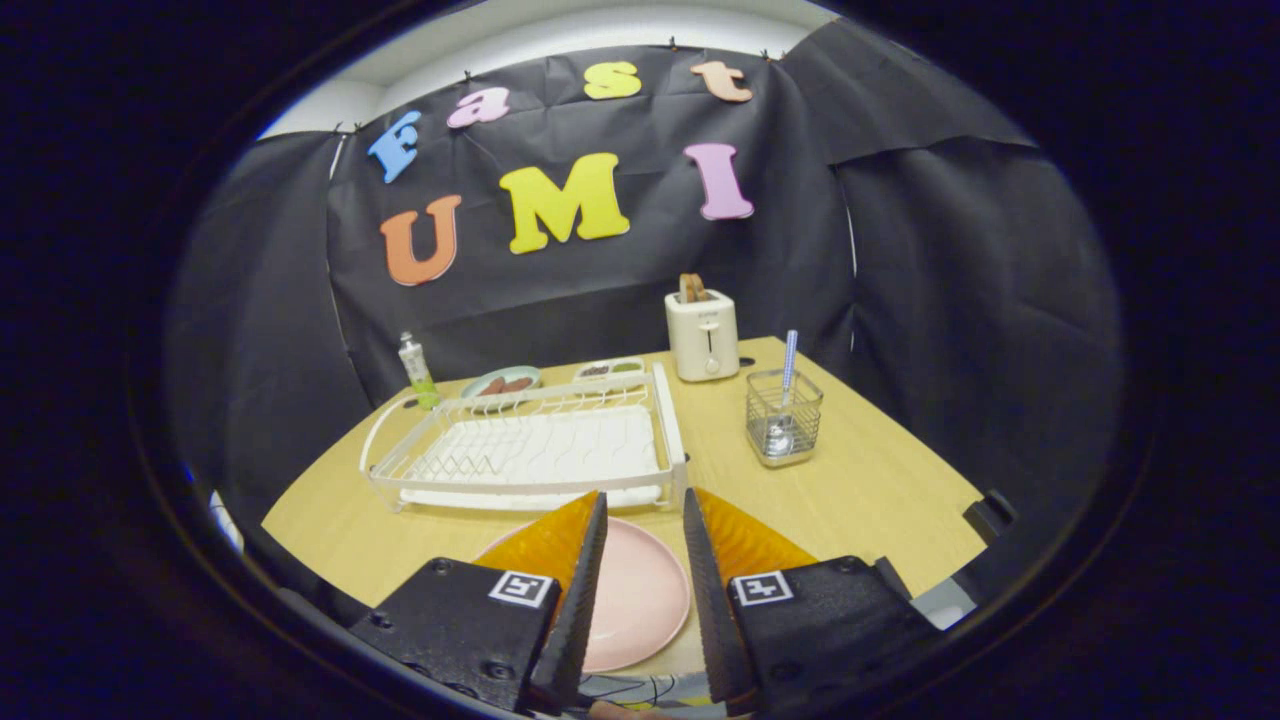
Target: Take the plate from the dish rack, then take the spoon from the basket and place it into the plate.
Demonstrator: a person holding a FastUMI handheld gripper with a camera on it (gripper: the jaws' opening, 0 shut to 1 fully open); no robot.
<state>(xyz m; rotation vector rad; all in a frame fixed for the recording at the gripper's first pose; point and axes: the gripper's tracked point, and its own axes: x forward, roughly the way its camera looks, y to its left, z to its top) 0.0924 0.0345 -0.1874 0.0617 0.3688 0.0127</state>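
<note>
Now the tool [645,505] is held low over the near part of the worktop [860,490], pointing level toward the booth's back wall, with its two fingers [590,570] parted by a narrow gap and nothing clamped between them. The hand that carries it cannot be made out.

A pink plate [640,600] lies flat on the worktop directly under and between the fingers; most of its round face shows in the gap, and its left rim runs beneath the left finger. Whether the fingers touch the plate cannot be told. Just ahead of the fingertips stands the white dish rack [530,450], its near rail almost meeting the tips; its slots hold no dishes.

Ahead and to the right of the fingers, well apart from the plate, a small wire basket [785,415] sits on the worktop. In it stands the spoon [783,405], bowl down and its pale patterned handle leaning up out of the top.

Beyond the rack, near the wall, a cream toaster [703,335] holds bread slices in its slot. To its left lie a small tray of food [610,369] and a shallow dish [502,381], and further left a small bottle [417,370] with a green base stands by the rack's corner.
</note>
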